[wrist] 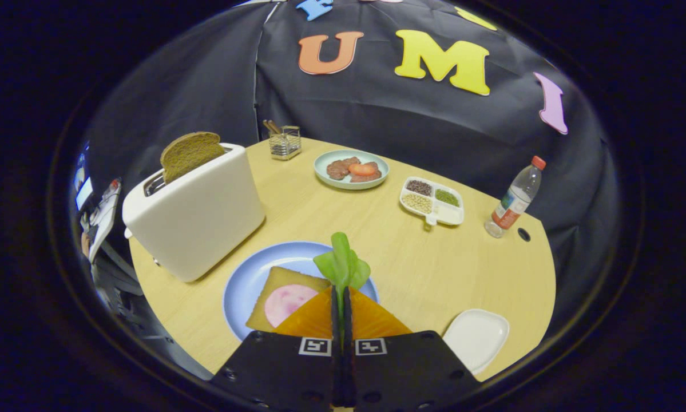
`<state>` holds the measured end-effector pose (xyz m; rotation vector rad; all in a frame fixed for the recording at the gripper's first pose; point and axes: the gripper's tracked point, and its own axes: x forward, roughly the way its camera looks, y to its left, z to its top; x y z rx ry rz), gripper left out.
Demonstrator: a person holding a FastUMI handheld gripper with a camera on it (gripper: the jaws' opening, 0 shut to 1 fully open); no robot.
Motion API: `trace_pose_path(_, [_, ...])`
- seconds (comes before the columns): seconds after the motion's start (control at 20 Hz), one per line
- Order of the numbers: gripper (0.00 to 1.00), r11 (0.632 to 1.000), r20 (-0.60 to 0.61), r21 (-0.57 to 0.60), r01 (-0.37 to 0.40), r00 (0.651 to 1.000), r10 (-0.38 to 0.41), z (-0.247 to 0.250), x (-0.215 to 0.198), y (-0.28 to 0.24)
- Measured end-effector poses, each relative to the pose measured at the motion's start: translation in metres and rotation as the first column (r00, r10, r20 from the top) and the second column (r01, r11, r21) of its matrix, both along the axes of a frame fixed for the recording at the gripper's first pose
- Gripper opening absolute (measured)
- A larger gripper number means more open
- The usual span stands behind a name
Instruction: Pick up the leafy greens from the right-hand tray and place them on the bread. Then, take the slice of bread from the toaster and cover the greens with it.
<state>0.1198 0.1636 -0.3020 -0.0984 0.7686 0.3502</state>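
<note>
The tool (341, 297) is closed narrow on the stem of the leafy greens (343, 266), both fingers pressing it from either side. The greens stand upright out of the fingertips, long axis running straight ahead along the fingers, leaves fanned at the far end and stem down in the grip.

Taking the blue plate (251, 274) as the landmark: the greens hang over its near right part. On the plate lies a slice of bread (277, 286) with a round pink slice of meat (288, 303) on top, just left of the fingers. Left of the plate, close by, stands the white toaster (197, 214) with a dark slice of bread (189, 153) sticking up from its slot, tilted a little. Right of the plate, on the near side of the counter (423, 269), sits a white tray (477, 337). Beyond the plate are a green dish (351, 170) of meat patties and tomato, a divided tray (432, 200) of beans, a water bottle (517, 197) and a small wire holder (285, 142)
</note>
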Motion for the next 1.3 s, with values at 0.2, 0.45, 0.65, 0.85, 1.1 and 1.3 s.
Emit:
trace_pose_path(0.2, [0.01,0.999,-0.018,0.031,0.011,1.000,-0.010,0.000,0.000,0.017])
trace_pose_path(0.45, [0.12,0.996,-0.056,0.091,0.026,0.998,-0.021,0.001,-0.008,0.038])
trace_pose_path(0.65, [0.18,0.993,-0.071,0.115,0.023,0.997,-0.015,0.001,-0.012,0.049])
trace_pose_path(0.85, [0.26,0.993,-0.061,0.114,0.018,0.998,-0.011,0.006,-0.013,0.054])
trace_pose_path(1.1, [0.60,0.994,0.011,0.099,0.040,0.999,-0.041,0.026,-0.009,0.049])
trace_pose_path(1.3, [0.81,0.994,0.101,0.073,0.076,0.991,-0.083,0.055,-0.007,0.043])
